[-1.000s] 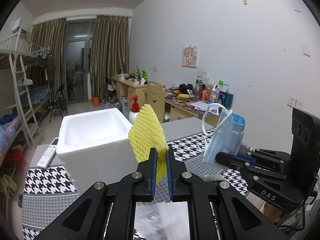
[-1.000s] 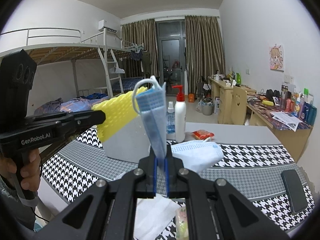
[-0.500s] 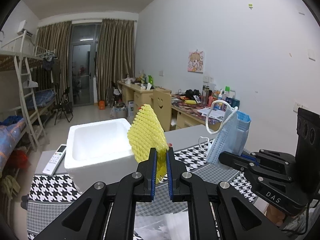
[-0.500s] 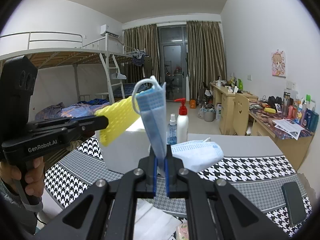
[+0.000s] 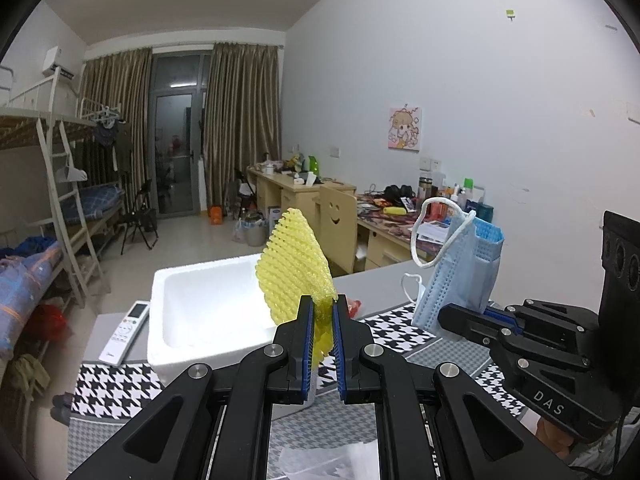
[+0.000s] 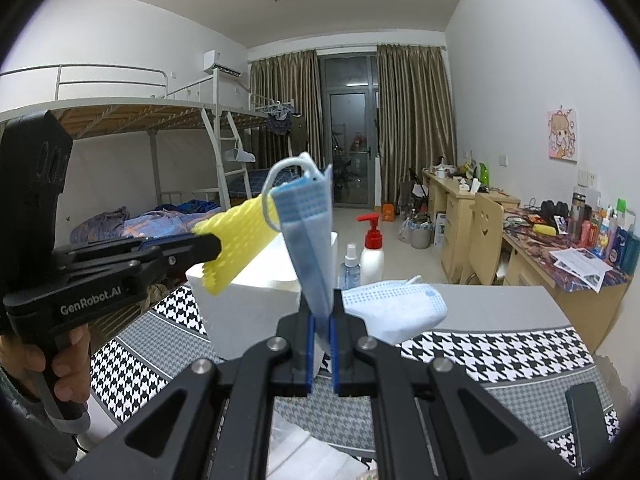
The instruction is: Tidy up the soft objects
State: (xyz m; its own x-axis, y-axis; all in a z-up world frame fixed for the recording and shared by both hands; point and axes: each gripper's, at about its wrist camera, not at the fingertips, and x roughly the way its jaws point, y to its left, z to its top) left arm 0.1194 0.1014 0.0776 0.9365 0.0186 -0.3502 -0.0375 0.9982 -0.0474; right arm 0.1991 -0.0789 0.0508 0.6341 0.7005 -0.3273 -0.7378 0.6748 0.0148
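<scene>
- Left gripper (image 5: 323, 314) clenched on a yellow foam net (image 5: 294, 266), raised over the white foam box (image 5: 208, 312)
- Right gripper (image 6: 321, 322) clenched on a blue mask (image 6: 310, 232) above the bench (image 6: 480, 350)

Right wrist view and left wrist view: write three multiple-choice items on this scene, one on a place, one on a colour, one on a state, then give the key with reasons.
1. Where does the remote control lie?
A. in the box
B. on the table, beside the white foam box
C. on the bunk bed

2. What colour is the foam net in the left tool?
A. yellow
B. red
C. green

3. What state is the right tool in?
A. open, empty
B. shut on nothing
C. shut on the blue face mask

Key: B, it lies flat by the box's wall; A, the mesh is plainly yellow; C, its pads pinch the folded mask, which stands upright.
</scene>
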